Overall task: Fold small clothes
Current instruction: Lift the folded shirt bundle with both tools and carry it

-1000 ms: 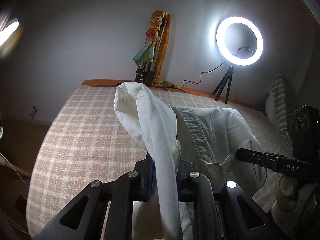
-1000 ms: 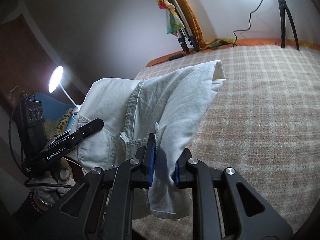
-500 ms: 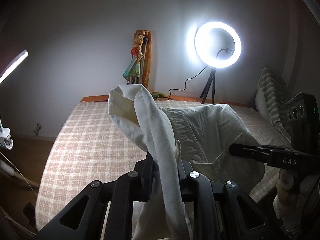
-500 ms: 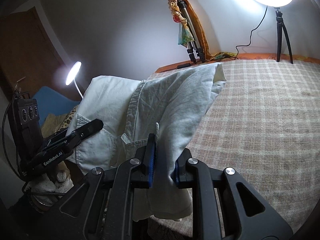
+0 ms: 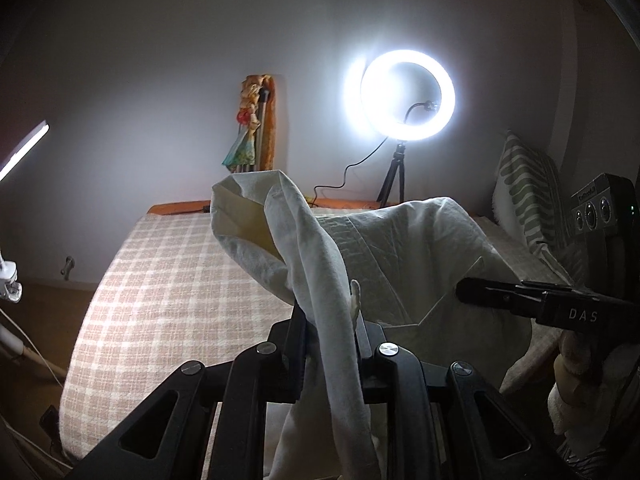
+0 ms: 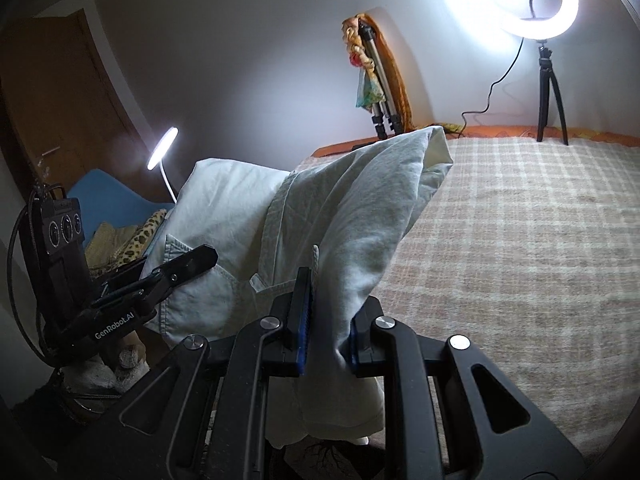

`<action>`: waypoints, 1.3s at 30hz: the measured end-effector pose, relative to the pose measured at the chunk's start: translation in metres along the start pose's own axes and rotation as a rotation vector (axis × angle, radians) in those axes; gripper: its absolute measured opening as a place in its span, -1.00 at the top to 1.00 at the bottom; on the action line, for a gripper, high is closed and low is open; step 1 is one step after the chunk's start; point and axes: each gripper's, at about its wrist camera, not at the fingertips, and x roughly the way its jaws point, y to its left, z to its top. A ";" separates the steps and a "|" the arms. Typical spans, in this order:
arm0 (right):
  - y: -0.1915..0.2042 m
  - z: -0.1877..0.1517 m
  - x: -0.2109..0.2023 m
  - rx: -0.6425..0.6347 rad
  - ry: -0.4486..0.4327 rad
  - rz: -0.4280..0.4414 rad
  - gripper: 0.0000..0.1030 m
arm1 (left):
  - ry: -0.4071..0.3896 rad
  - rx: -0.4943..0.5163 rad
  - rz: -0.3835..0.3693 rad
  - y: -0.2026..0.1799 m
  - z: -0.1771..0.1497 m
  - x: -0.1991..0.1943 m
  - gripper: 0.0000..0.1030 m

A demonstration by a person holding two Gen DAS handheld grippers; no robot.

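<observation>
A pale white-green garment (image 5: 400, 264) with a waistband and a pocket hangs in the air between my two grippers, above the near edge of the checked bed (image 5: 168, 288). My left gripper (image 5: 330, 320) is shut on one end of the garment. My right gripper (image 6: 326, 316) is shut on the other end (image 6: 352, 240). Each gripper also shows in the other's view: the right one at the right (image 5: 480, 294), the left one at the left (image 6: 196, 258). The garment's lower part hangs below the fingers, out of sight.
The bed's beige checked cover (image 6: 520, 248) spreads ahead. A lit ring light on a tripod (image 5: 408, 96) and a folded tripod with a cloth (image 5: 252, 128) stand at the far wall. A striped pillow (image 5: 528, 200) lies right; a desk lamp (image 6: 162, 148) and clothes pile (image 6: 128, 236) left.
Both grippers have risen and tilted upward with the garment, lifting it higher off the bed. More of the wall and ring light shows now. Both grips are unchanged.
</observation>
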 end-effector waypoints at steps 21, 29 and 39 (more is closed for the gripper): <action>-0.101 0.021 -0.136 -0.012 -0.088 -0.252 0.70 | -0.012 0.095 -0.201 -0.168 0.045 0.098 0.71; -0.162 0.038 -0.173 0.014 -0.111 -0.367 0.70 | -0.004 0.112 -0.266 -0.231 0.066 0.157 0.71; -0.249 0.068 -0.170 0.049 -0.109 -0.473 0.70 | 0.010 0.137 -0.284 -0.284 0.092 0.246 0.71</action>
